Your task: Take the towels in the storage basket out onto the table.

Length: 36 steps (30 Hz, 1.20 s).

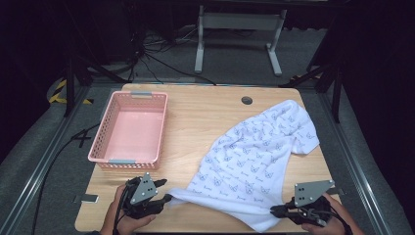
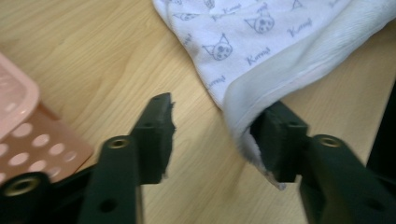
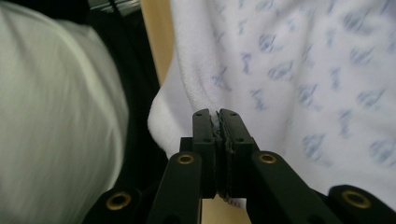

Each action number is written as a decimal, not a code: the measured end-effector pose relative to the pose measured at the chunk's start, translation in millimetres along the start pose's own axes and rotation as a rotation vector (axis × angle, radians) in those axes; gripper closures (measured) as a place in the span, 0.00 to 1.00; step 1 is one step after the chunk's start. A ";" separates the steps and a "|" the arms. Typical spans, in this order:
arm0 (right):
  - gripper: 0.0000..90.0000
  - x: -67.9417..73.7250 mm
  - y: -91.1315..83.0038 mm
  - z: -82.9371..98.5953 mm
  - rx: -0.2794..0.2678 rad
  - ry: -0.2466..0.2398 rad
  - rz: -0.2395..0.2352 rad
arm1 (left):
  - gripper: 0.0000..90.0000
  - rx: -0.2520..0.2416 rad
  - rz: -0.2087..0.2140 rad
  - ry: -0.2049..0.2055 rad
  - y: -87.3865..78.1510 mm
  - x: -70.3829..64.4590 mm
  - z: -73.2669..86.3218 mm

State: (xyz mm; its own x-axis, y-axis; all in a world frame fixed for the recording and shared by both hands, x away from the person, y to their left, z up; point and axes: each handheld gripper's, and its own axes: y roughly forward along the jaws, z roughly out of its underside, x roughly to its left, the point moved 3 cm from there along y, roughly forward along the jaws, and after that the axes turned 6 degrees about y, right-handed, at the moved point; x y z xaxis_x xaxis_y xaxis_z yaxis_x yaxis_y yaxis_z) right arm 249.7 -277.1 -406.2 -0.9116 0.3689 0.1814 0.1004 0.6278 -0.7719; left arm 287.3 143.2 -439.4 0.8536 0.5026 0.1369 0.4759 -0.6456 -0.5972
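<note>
A white printed towel is spread beside the pink basket on the desk. One corner is pinched by the right tongs; the left tongs are spread around another, ready for gripping.

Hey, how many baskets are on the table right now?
1. The pink basket stands empty on the left side of the wooden table, left of the white printed cloth and just ahead of the left gripper. Nothing seems to hide another.

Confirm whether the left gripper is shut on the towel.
No: the left gripper stands open, the towel corner touching only one jaw.
</note>
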 end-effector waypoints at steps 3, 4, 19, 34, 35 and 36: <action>0.95 -1.1 -0.8 18.1 0.069 0.041 0.027 | 0.50 -0.011 -0.002 -0.009 1.5 2.7 -4.2; 0.95 -3.5 -2.2 23.9 0.080 0.069 0.030 | 0.49 -0.021 -0.011 -0.022 2.1 4.7 -5.6; 0.51 -47.1 7.9 -27.2 -0.034 0.153 0.308 | 0.43 0.107 0.206 0.003 53.6 -30.3 -8.9; 0.44 -151.9 153.4 -150.4 0.016 0.215 0.379 | 0.52 0.205 0.237 0.108 69.2 -59.1 -0.7; 0.42 -157.4 157.8 -148.9 0.054 0.229 0.393 | 0.56 0.203 0.239 0.106 68.6 -59.6 -1.1; 0.42 -157.4 157.8 -148.9 0.054 0.229 0.393 | 0.65 0.203 0.239 0.106 68.6 -59.6 -1.1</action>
State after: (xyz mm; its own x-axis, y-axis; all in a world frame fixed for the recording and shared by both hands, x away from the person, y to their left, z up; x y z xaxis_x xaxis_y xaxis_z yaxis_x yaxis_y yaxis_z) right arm 468.5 -134.0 -465.9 -0.6963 0.7178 -0.0057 0.3941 0.3757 -0.8388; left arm 269.4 68.3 -487.6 0.9584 0.2814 0.0486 0.2166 -0.6051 -0.7661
